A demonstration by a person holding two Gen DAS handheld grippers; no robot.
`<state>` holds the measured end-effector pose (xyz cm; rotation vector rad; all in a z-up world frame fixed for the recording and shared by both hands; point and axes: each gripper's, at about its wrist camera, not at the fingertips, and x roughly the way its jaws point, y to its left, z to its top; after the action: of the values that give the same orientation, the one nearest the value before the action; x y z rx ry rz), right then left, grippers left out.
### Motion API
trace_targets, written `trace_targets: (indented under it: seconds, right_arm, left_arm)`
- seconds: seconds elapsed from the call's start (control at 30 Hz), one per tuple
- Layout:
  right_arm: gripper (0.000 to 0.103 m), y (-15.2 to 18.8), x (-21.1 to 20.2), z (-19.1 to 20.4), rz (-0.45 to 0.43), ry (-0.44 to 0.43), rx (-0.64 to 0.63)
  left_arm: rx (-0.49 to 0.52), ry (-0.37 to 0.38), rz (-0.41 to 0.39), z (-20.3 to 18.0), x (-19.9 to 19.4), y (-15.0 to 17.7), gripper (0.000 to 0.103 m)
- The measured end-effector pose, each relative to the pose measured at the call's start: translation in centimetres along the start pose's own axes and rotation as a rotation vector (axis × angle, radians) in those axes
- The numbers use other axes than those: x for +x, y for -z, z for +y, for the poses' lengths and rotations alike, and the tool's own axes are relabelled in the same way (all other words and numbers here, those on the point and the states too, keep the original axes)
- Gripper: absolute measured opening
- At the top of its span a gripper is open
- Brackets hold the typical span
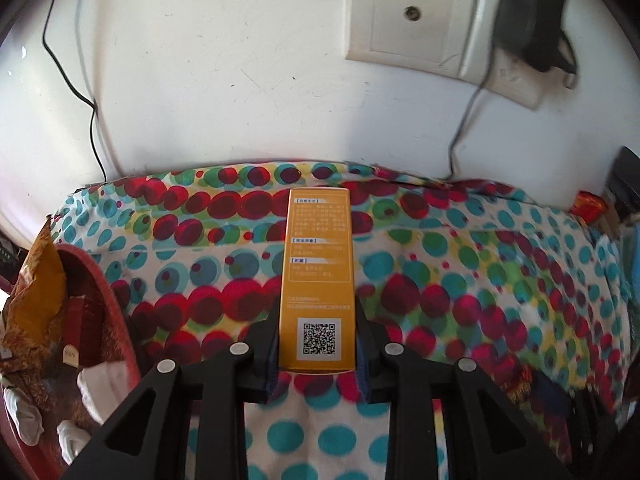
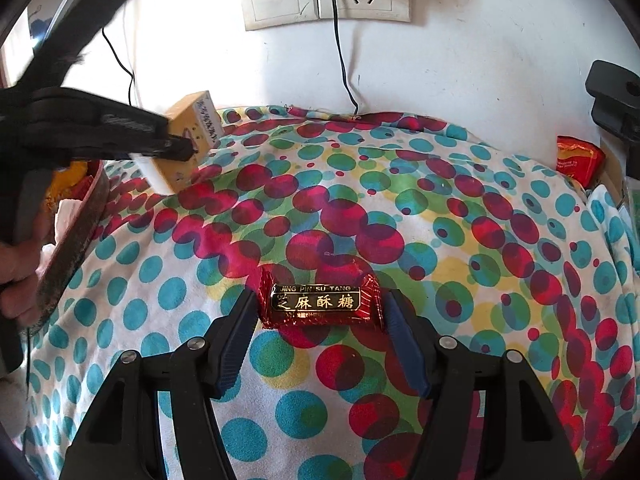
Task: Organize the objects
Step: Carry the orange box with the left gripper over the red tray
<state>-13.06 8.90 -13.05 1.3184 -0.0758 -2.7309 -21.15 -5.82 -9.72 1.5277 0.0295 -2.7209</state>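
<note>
A tall yellow box [image 1: 318,248] with a QR code stands out between the fingers of my left gripper [image 1: 317,308], which is shut on its lower part above the dotted cloth [image 1: 460,272]. In the right wrist view that left gripper [image 2: 180,148] holds the box [image 2: 192,120] tilted, at the far left near a red basket [image 2: 72,240]. A red foil candy [image 2: 320,300] with gold lettering sits crosswise between the fingertips of my right gripper [image 2: 322,296]. The pads touch both wrapper ends, just over the cloth.
The red basket [image 1: 116,300] at the left holds a golden snack bag [image 1: 36,280] and white wrapped pieces. A red packet [image 2: 578,158] lies at the cloth's right edge. Wall sockets [image 2: 324,0], a black charger [image 1: 528,20] and hanging cables line the white wall behind. A hand [image 2: 16,280] grips the left tool.
</note>
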Motion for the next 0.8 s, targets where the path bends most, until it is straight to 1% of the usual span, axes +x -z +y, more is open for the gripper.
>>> trace_targets:
  seconds: [0.07, 0.13, 0.37, 0.57, 0.8]
  right_arm:
    - [0.063, 0.0, 0.0, 0.1, 0.002, 0.01, -0.006]
    - [0.062, 0.0, -0.1, 0.4, 0.004, 0.024, -0.014]
    - [0.062, -0.2, 0.1, 0.7, 0.009, 0.04, -0.023]
    - [0.062, 0.0, 0.0, 0.7, 0.012, 0.055, -0.03]
    - [0.062, 0.0, 0.1, 1.0, 0.012, 0.06, -0.028]
  left_arm:
    - [0.015, 0.005, -0.005, -0.4, -1.3, 1.5, 0.029]
    - [0.026, 0.006, -0.011, -0.9, -1.9, 1.9, 0.029]
    - [0.02, 0.028, 0.015, 0.8, -3.5, 3.9, 0.029]
    - [0.014, 0.061, 0.001, 1.5, -6.2, 5.6, 0.029]
    - [0.035, 0.057, -0.046, 3.6, -10.7, 7.3, 0.029]
